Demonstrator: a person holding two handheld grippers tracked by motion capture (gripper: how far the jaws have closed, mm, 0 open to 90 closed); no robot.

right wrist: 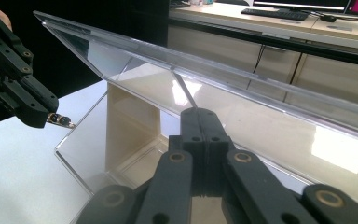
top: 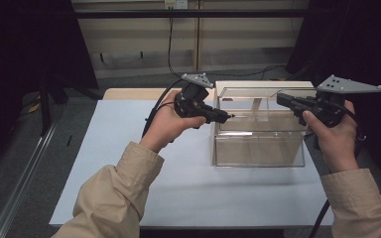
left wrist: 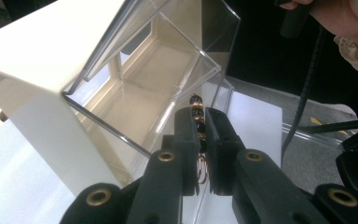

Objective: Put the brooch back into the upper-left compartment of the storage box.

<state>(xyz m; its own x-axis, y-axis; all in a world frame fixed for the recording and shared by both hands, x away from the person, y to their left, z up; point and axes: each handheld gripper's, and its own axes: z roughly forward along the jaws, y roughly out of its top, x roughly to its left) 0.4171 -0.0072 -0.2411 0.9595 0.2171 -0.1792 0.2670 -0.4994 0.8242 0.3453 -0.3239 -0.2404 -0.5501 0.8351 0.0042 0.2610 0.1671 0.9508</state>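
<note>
Both arms wear loose tan sleeves [top: 110, 198] with gathered cuffs. Each hand carries a matte black gripper — the left gripper [top: 226, 117] and the right gripper [top: 279, 97] — built of jointed bars pinned with brass-ringed rivets [left wrist: 166, 156]. Their fingers [right wrist: 193, 122] are flat black blocks. A grey three-cornered plate [top: 348, 86] dotted with small holes crowns each one, and a black cable [top: 155, 111] trails from the body — ribbed in the left gripper view.

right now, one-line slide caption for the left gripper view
Left gripper shut on a beaded string beside the clear box.
</note>
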